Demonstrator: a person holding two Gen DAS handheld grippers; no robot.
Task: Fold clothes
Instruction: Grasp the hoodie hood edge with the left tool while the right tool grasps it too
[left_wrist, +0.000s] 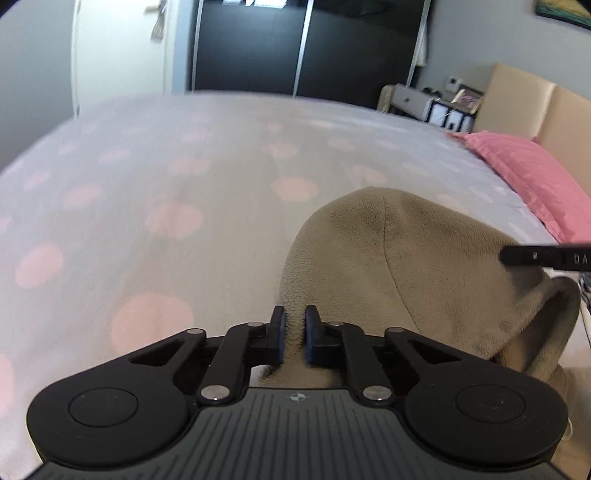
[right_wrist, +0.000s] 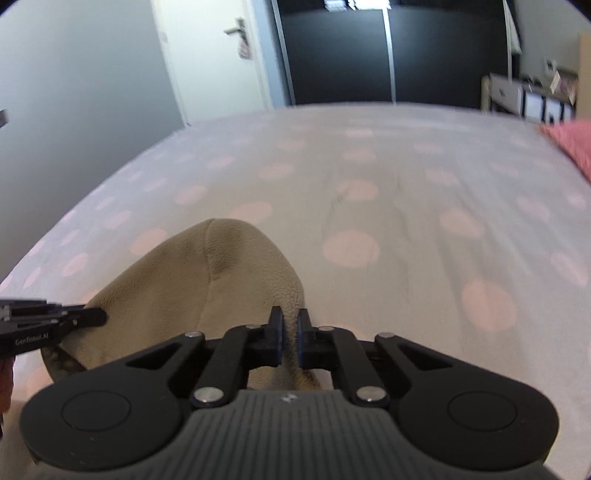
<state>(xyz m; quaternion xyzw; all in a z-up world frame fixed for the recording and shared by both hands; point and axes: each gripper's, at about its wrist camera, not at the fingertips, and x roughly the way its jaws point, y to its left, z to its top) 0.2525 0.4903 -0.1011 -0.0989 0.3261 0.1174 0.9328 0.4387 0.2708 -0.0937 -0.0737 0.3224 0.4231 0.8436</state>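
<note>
A tan fleece garment (left_wrist: 406, 266) hangs raised above the bed, held between both grippers. My left gripper (left_wrist: 294, 325) is shut on its left edge. My right gripper (right_wrist: 290, 328) is shut on its right edge; the garment (right_wrist: 192, 280) bulges up to the left of it. The tip of the right gripper shows at the right edge of the left wrist view (left_wrist: 543, 256). The left gripper shows at the left edge of the right wrist view (right_wrist: 55, 321). The lower part of the garment is hidden under the grippers.
A bed with a grey cover with pink dots (left_wrist: 166, 206) fills both views (right_wrist: 406, 206). A pink pillow (left_wrist: 524, 173) and beige headboard (left_wrist: 524, 99) lie at the right. A dark wardrobe (right_wrist: 388, 51), a white door (right_wrist: 207, 55) and a cluttered side table (left_wrist: 436, 103) stand beyond.
</note>
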